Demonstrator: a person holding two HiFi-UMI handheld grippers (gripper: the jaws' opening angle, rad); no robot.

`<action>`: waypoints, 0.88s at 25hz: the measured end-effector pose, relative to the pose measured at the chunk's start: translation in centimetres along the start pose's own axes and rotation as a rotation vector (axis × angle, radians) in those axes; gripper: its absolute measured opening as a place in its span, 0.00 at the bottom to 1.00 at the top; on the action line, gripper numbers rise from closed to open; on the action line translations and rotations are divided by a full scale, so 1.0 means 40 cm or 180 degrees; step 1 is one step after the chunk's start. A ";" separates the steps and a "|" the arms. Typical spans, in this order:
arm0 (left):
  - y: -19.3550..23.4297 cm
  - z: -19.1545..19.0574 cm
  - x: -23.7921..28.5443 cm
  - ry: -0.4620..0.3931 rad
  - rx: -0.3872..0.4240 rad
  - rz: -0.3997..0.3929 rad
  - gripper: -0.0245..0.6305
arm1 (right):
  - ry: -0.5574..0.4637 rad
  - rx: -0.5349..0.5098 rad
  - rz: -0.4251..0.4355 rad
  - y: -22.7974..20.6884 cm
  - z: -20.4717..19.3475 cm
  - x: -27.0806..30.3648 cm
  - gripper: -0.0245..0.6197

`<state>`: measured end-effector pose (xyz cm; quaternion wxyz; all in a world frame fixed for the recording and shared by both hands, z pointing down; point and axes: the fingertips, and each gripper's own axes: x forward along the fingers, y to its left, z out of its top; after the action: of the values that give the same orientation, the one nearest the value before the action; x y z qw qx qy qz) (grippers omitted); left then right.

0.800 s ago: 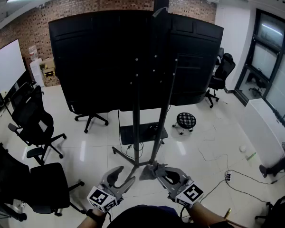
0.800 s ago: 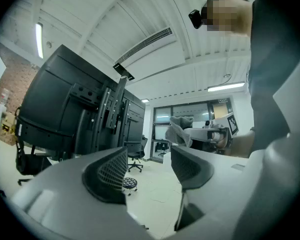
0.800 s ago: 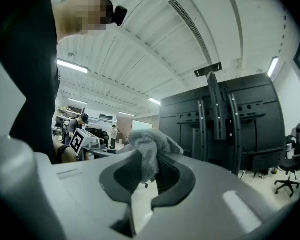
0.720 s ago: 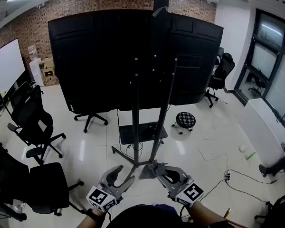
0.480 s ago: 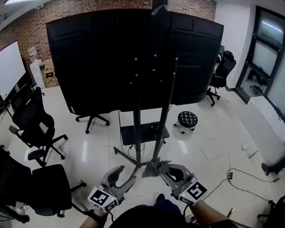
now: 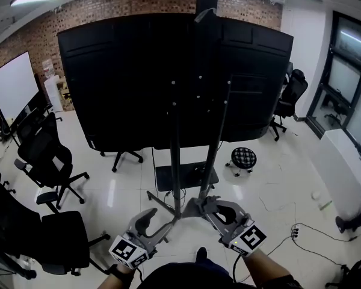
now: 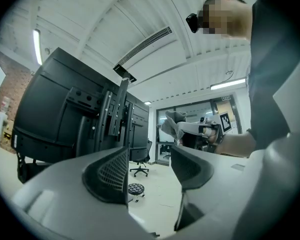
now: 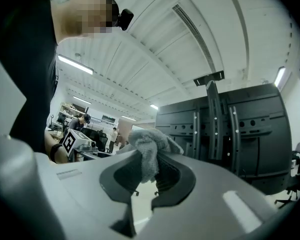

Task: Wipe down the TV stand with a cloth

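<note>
The TV stand (image 6: 176, 161) has drawn closer at centre frame. Lower left, the left gripper (image 6: 156, 223) gapes empty; right of it, the right gripper (image 6: 212, 214) clenches the cloth (image 8: 149, 151), nearer the stand's upright poles just ahead.

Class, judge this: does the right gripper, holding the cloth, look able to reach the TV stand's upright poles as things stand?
Probably yes. The right gripper is shut on the cloth, and nothing stands between it and the TV stand's poles ahead. The left gripper sits off to one side.
</note>
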<state>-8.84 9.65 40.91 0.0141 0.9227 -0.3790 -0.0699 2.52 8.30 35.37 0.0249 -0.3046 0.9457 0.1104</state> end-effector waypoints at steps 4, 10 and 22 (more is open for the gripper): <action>0.040 0.028 0.075 -0.0047 0.0084 0.0047 0.48 | -0.0093 -0.0088 0.0044 -0.094 0.022 0.037 0.09; 0.108 0.082 0.233 -0.0154 0.0184 0.0092 0.48 | -0.0223 -0.0287 0.0150 -0.253 0.064 0.091 0.09; 0.221 0.217 0.503 -0.0371 0.0530 0.0227 0.48 | -0.0618 -0.0613 0.0464 -0.508 0.174 0.205 0.09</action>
<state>-2.08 -10.51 30.65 -0.0822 0.9009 -0.4163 -0.0911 7.55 -10.88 23.72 0.0787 -0.2241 0.9435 0.2311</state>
